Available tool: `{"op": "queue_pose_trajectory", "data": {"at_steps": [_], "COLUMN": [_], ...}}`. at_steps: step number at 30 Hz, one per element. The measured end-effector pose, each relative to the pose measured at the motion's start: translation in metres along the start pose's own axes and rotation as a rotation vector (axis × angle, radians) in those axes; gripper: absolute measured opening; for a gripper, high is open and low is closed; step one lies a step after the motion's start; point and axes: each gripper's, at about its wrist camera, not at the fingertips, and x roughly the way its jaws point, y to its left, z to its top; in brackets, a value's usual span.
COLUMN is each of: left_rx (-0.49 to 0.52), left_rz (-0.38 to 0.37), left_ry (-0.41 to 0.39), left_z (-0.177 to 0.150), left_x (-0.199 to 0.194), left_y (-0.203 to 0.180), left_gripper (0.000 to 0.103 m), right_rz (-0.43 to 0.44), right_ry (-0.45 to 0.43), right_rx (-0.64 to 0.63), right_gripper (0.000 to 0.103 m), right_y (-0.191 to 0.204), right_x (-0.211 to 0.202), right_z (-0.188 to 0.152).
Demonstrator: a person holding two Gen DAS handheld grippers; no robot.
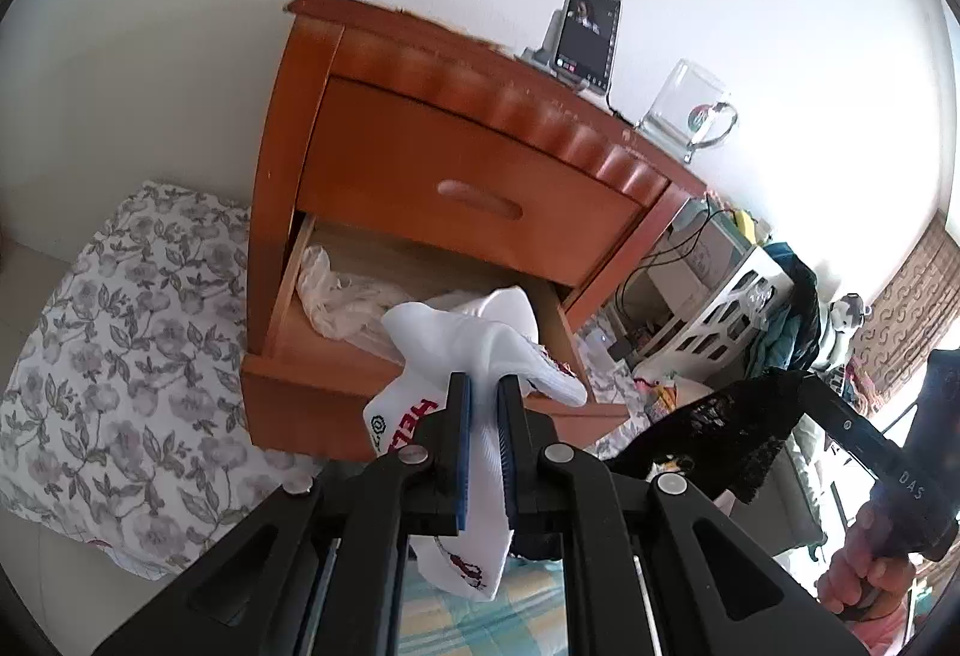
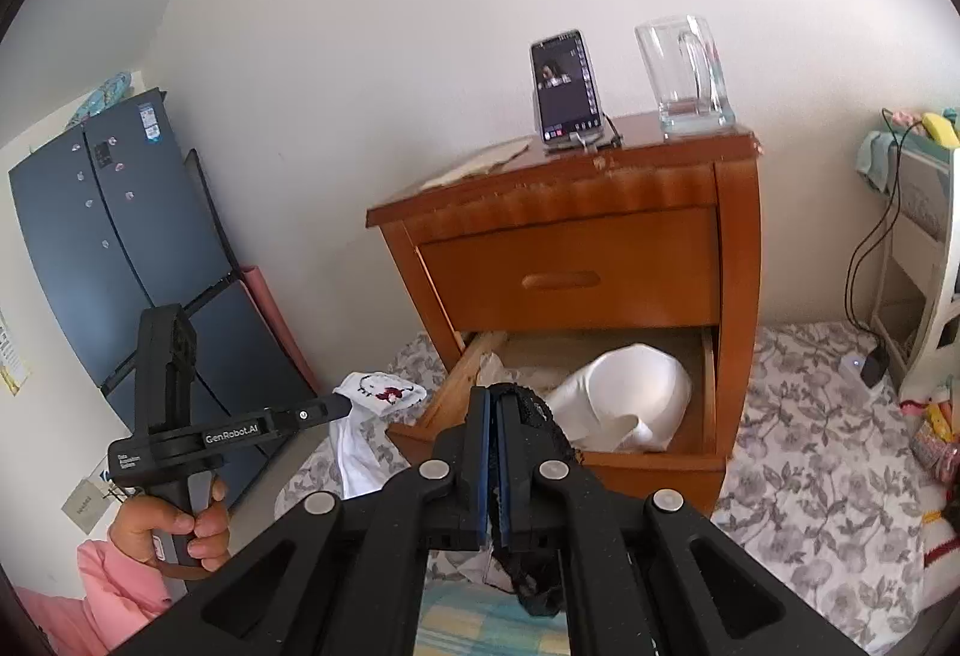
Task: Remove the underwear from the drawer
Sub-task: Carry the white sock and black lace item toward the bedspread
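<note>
White cotton underwear (image 1: 480, 350) pinched in left gripper (image 1: 485, 416), jaws pressed on cloth, held out over front edge of open lower drawer (image 1: 312, 386). Black lace underwear (image 2: 534, 416) clamped in right gripper (image 2: 493, 416), hanging below jaws, also clear of drawer. Both pcs out. Risks: thin lace slipping thru pads, loose end snagging drawer front. More white fabric (image 2: 624, 392) left inside, poss. missed. Glass mug (image 2: 684, 74) + phone (image 2: 564, 86) on nightstand top, bump hazard if grippers go up.

"GenRobot.AI" stands in white on the arm of the left hand-held gripper (image 2: 336, 407), at nine o'clock in the right wrist view. Red letters "HE" show on the white garment (image 1: 474, 356). "DAS" marks the right hand-held gripper (image 1: 807, 377).
</note>
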Motion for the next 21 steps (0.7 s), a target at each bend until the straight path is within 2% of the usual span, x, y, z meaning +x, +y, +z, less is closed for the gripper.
{"op": "queue_pose_trajectory", "data": {"at_steps": [21], "left_rx": [-0.018], "left_rz": [0.011], "left_ry": [0.202], "left_z": [-0.034], "left_x": [0.067], "left_y": [0.011], "left_gripper": [0.009], "right_rz": [-0.034], "right_ry": [0.226], "right_rx": [0.096], "right_gripper": [0.005], "right_y": [-0.035], "right_x": [0.068], "right_z": [-0.047]}}
